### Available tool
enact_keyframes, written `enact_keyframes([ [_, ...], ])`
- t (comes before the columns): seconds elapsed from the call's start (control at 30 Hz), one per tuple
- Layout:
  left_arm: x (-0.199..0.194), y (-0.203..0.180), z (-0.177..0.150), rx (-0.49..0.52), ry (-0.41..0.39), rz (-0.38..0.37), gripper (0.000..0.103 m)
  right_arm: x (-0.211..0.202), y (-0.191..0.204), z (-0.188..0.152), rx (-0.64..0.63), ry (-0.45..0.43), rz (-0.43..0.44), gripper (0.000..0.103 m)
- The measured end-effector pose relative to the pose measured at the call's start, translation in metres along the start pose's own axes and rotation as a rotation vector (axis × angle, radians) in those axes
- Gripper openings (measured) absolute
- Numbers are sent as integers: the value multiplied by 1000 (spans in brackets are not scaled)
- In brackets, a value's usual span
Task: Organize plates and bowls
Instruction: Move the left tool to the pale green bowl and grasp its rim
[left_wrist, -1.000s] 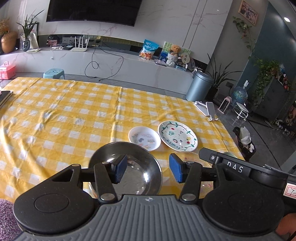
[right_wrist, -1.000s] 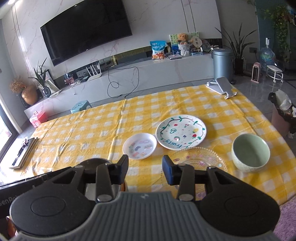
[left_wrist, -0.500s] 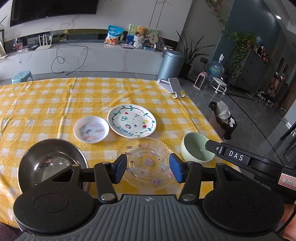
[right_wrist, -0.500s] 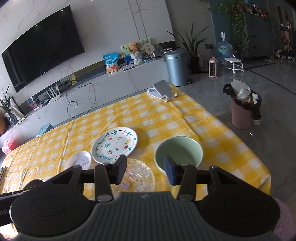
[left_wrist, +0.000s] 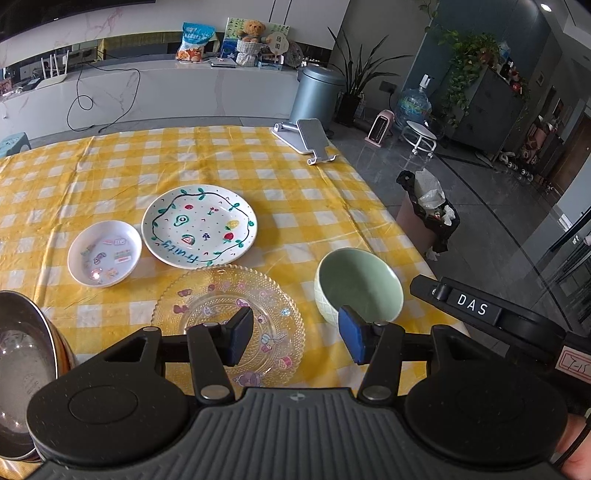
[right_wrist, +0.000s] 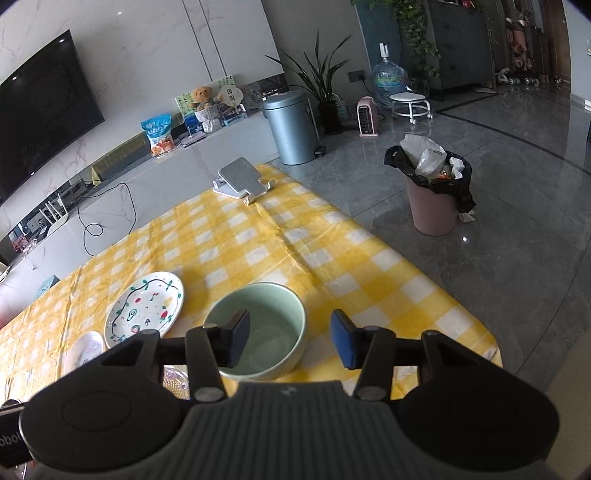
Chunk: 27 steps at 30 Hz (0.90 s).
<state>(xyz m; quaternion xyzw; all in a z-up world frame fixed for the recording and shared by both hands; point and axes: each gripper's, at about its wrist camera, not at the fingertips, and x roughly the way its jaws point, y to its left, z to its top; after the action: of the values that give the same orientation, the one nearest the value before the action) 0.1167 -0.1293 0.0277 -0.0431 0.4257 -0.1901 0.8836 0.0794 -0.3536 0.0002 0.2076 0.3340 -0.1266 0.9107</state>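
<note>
On the yellow checked cloth lie a clear glass plate (left_wrist: 229, 317), a painted white plate (left_wrist: 199, 225), a small white dish (left_wrist: 104, 253) and a green bowl (left_wrist: 358, 284). A steel bowl (left_wrist: 22, 369) shows at the left edge. My left gripper (left_wrist: 295, 339) hangs open above the glass plate's near right part and holds nothing. In the right wrist view my right gripper (right_wrist: 291, 339) hovers over the green bowl (right_wrist: 258, 332). Its jaws are opening, with the bowl's right rim seen between them, untouched. The painted plate (right_wrist: 144, 310) lies to the left.
A grey phone stand (left_wrist: 310, 138) sits at the table's far right corner. The table's right edge (right_wrist: 461, 314) runs close beside the green bowl. A pink waste bin (right_wrist: 432, 192) stands on the floor beyond it. The right gripper's black body (left_wrist: 480, 310) reaches in at the right.
Both grippers have swung right along the table and sunk a little. The steel bowl slid from under the left gripper to the left edge. The right gripper's jaws have widened over the green bowl.
</note>
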Motion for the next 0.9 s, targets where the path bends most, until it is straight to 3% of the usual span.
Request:
enact_keyframes([
  [0.2, 25, -6, 18, -7, 31, -9, 61, 22, 0, 14, -9, 39, -5, 54],
  [0.53, 70, -15, 37, -26, 85, -34, 61, 61, -16, 22, 53, 165, 1, 53],
  [0.6, 81, -15, 36, -35, 109, -30, 61, 65, -16, 20, 51, 181, 2, 45],
  [0.9, 111, -9, 30, -63, 185, -27, 50, 79, -12, 15, 48, 244, -7, 33],
])
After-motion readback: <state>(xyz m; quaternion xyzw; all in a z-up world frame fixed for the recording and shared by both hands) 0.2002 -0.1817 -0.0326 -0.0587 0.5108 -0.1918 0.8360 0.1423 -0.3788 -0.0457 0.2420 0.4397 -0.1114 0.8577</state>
